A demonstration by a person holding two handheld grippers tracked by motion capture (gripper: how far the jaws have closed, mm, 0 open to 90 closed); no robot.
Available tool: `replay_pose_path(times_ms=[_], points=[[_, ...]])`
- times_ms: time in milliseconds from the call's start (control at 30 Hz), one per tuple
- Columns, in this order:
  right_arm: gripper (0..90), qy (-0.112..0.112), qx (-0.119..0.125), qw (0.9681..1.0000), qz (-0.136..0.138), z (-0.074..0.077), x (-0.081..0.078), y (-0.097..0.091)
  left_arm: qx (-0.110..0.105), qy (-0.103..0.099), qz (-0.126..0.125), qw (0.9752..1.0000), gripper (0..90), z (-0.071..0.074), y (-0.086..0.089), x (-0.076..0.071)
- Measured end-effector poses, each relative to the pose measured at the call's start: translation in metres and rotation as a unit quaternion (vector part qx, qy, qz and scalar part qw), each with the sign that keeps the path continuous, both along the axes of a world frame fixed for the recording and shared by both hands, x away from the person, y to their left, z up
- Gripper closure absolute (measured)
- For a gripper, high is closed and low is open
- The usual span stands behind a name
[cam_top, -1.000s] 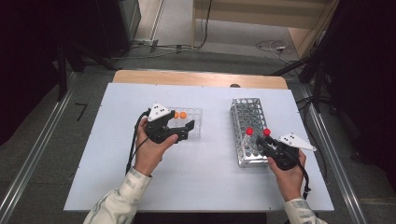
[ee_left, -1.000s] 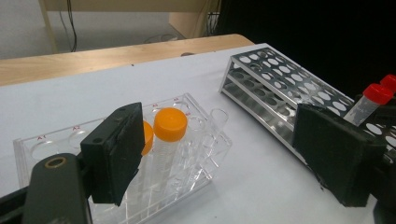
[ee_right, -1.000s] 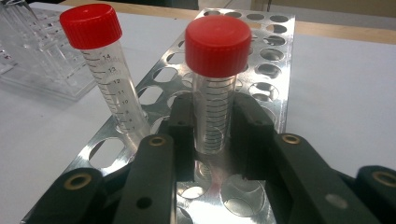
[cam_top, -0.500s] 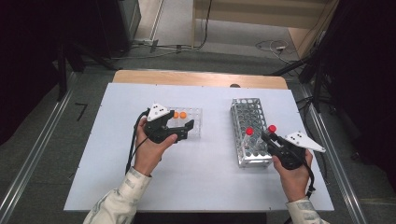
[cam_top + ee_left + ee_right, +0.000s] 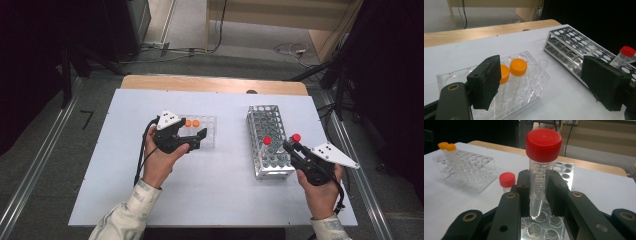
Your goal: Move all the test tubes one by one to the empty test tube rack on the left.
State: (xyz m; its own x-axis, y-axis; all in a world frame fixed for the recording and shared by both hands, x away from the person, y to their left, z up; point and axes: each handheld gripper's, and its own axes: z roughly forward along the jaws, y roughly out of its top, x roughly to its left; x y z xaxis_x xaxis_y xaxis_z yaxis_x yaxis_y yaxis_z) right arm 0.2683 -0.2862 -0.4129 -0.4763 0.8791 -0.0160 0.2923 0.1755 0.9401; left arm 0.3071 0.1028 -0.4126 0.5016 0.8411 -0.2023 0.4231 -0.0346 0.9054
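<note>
1. holding a red-capped centrifuge tube (image 5: 540, 173) in your right gripper (image 5: 539, 195), you are in the middle of moving it away from the metal rack (image 5: 267, 142). the jaws are closed on the clear body of the tube, below the cap, and the tube stands upright between them with its pointed tip free, above the holes of the rack.

2. in the high view the right gripper (image 5: 296, 146) is just beside the right edge of the metal rack, so the tube is lifted out and is not in any hole now.

3. a second red-capped tube (image 5: 265, 145) stands in the metal rack, near its front end.

4. your left gripper (image 5: 196, 139) has its jaws wide open and holds nothing. it rests just in front of the clear plastic rack (image 5: 208, 131), which carries two orange-capped tubes (image 5: 518, 67) side by side.

5. my judgement: the step in hand is the transfer of the red tube, probably toward the clear plastic rack, but i cannot be sure of the goal.

6. the next move asks you to carry the tube across the white table (image 5: 210, 195) and keep it vertical, then to line the tip over a free hole before you lower it.

7. keep the left gripper near the clear rack, because this light rack may slide when the tube goes in.
</note>
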Motion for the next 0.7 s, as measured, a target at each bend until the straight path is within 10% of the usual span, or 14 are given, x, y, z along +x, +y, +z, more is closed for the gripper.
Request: replay_pose_path(times_ms=[700], points=[[71.1,0.005,-0.007,0.9967,0.081,0.003,-0.021,0.04,0.0,-0.003,-0.001,1.0,17.5,0.001,0.0,-0.002]])
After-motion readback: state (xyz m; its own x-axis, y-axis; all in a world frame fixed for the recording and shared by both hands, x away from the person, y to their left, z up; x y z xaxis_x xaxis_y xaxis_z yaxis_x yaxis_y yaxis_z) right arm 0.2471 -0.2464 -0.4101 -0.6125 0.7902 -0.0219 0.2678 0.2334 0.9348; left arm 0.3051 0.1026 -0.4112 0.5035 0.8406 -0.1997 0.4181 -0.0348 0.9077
